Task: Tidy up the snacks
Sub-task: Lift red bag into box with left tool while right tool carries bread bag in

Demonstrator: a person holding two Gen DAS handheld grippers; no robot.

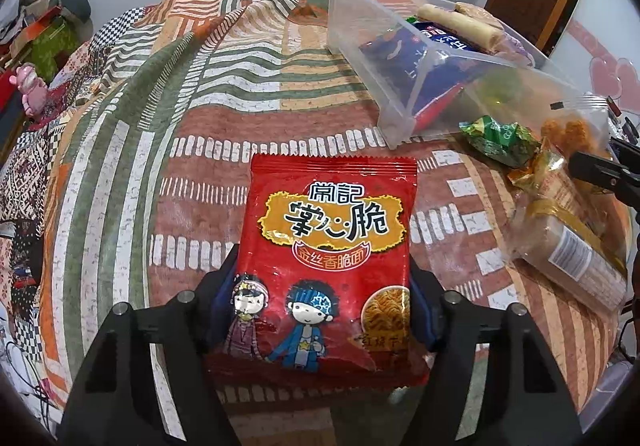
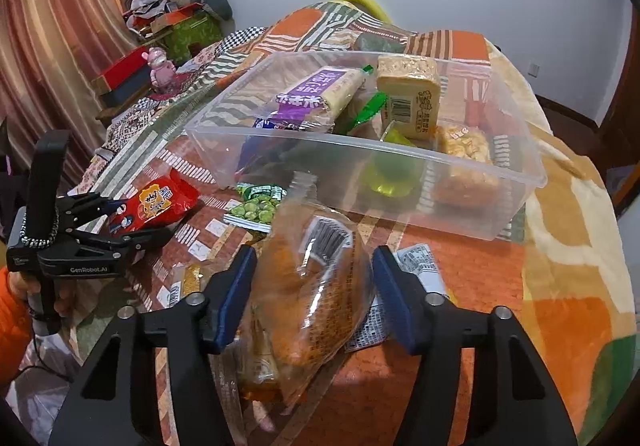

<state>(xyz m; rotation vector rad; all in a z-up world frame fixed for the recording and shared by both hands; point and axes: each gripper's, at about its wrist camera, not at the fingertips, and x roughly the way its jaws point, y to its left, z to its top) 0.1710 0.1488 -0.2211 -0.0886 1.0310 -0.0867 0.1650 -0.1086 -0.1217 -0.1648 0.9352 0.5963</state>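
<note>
Two claws are at work over a patchwork cloth (image 1: 224,86) that covers the surface. The left claw (image 1: 324,286) has its pads against both side edges of a red noodle snack packet (image 1: 332,246), pinching it; the packet lies flat on the cloth and reaches forward beyond the fingertips. The right claw (image 2: 316,290) straddles a clear bag of orange snacks (image 2: 316,286): its left pad touches the bag, while on the right I cannot tell whether the pad presses it or stands just off, so the grip is uncertain. Ahead of the right claw stands a clear plastic bin (image 2: 480,166), already holding a purple-labelled wafer pack (image 2: 320,90), a pale yellow block of biscuits (image 2: 408,86) and other wrapped things. Between that claw and the bin, slightly to its left, lies a green pea packet (image 2: 256,206). Just under and beside the bag are printed wrappers (image 2: 416,262). Far to the right claw's left, a person's hand (image 2: 24,286) in an orange sleeve (image 2: 12,326) holds the left claw's handle. Seen from the left claw, the bin sits ahead and to the right, with a crumpled green wrapper (image 1: 500,138) near its closest corner.
</note>
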